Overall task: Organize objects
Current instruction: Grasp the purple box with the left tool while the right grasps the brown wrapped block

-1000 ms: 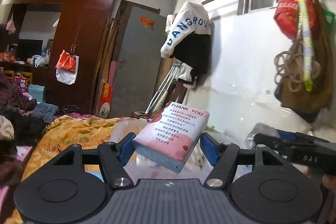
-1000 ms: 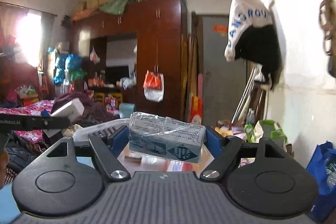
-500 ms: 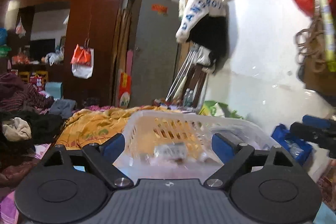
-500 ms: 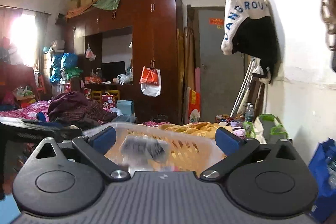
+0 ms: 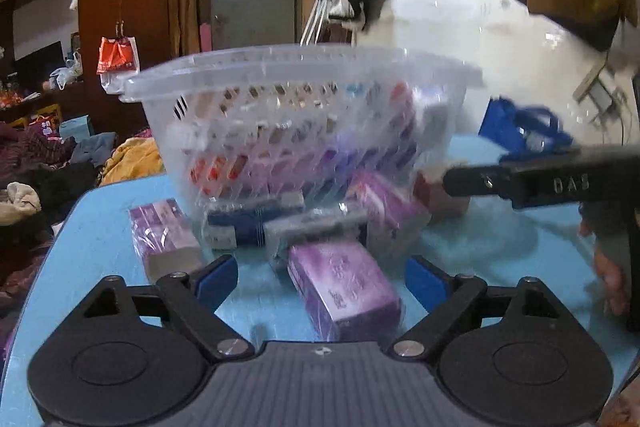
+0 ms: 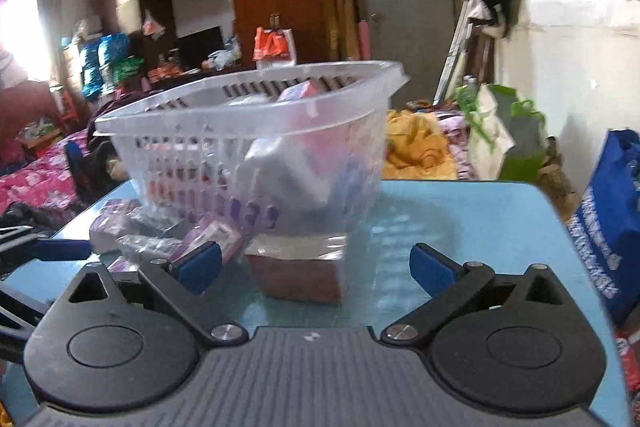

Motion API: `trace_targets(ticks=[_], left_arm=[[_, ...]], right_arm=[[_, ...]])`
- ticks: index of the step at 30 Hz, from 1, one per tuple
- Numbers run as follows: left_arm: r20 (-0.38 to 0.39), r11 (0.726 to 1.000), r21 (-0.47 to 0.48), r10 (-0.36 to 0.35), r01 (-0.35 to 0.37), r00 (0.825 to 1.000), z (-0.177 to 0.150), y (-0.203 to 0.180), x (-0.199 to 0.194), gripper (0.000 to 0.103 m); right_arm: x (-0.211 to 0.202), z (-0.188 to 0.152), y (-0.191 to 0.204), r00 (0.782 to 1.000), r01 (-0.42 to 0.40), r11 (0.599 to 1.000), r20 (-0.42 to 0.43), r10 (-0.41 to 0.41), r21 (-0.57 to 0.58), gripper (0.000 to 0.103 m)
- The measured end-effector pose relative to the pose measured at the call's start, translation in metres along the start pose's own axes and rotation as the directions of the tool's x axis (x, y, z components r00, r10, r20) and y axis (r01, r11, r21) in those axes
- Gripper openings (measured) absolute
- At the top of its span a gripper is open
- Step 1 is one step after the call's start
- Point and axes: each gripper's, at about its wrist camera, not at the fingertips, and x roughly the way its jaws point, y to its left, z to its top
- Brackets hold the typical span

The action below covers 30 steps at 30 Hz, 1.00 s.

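Now both grippers hang low over a blue table (image 5: 480,247), each aimed at a packet lying in front of a clear basket (image 5: 296,115); the left gripper (image 5: 320,279) has its blue fingers (image 5: 216,277) spread wide, and a purple packet (image 5: 344,291) lies on the table between them, touched by neither pad; the right gripper (image 6: 316,265) also has its fingers (image 6: 434,269) well apart, though its jaws are closing slightly, with a reddish-brown packet (image 6: 298,273) on the table between them and clear of both pads; the basket stands on the table just behind these packets, already loaded with wrapped packs in red, pink, white and purple; more loose packs (image 5: 248,223) lie against its base, among them a purple one (image 5: 164,231) off to the left in the left view; in that same view a hand (image 5: 612,267) holding the other gripper shows at the right edge.
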Motion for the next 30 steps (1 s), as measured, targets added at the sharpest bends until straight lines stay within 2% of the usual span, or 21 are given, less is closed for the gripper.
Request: trace_targets(ticks=[5,8,9,10,12,13,14,18,22,26,30], left_arm=[[-0.017,0.999,0.013,0.037,-0.037,0.999,-0.001,-0.004,0.003,0.093],[-0.029,0.999,0.028,0.043,-0.042,0.999,-0.001,-0.008,0.004,0.093],[-0.032,0.998,0.037,0.045,-0.044,0.998,0.000,-0.009,0.006,0.093],[-0.032,0.998,0.045,0.050,-0.049,0.998,0.000,-0.011,0.006,0.092],[-0.035,0.998,0.051,0.048,-0.046,0.998,0.000,-0.012,0.008,0.079],[-0.040,0.998,0.054,0.036,-0.034,0.999,-0.001,-0.012,0.008,0.063],[-0.042,0.998,0.055,0.027,-0.025,0.999,-0.002,-0.013,0.008,0.054],[-0.002,0.998,0.057,0.033,-0.033,0.999,-0.003,-0.014,0.002,0.051],[0.069,0.999,0.030,-0.045,0.043,0.997,-0.006,-0.006,-0.008,0.049],[0.144,0.992,-0.030,-0.118,0.124,0.982,-0.010,0.009,-0.016,0.049],[0.184,0.990,-0.022,-0.134,0.140,0.974,-0.011,0.010,-0.019,0.049]], right_arm=[[0.008,0.000,0.009,0.998,0.053,0.998,-0.023,-0.054,-0.042,0.085],[0.017,0.000,0.008,0.997,0.058,0.997,-0.048,-0.060,-0.048,0.083],[0.019,-0.001,0.008,0.996,0.060,0.997,-0.058,-0.063,-0.054,0.077],[0.020,-0.003,0.008,0.996,0.060,0.996,-0.065,-0.064,-0.060,0.072],[0.017,-0.007,0.006,0.997,0.060,0.996,-0.047,-0.063,-0.059,0.065],[0.014,-0.008,0.005,0.997,0.060,0.997,-0.042,-0.062,-0.057,0.065],[0.012,-0.008,0.004,0.998,0.057,0.997,-0.035,-0.059,-0.053,0.065],[0.002,-0.010,0.004,0.999,0.053,0.997,0.003,-0.053,-0.051,0.065],[-0.007,-0.011,0.007,0.998,0.046,0.997,0.041,-0.044,-0.057,0.065],[-0.017,-0.013,0.009,0.995,0.041,0.997,0.097,-0.036,-0.059,0.065],[-0.021,-0.013,0.010,0.991,0.031,0.998,0.131,-0.024,-0.048,0.065]])
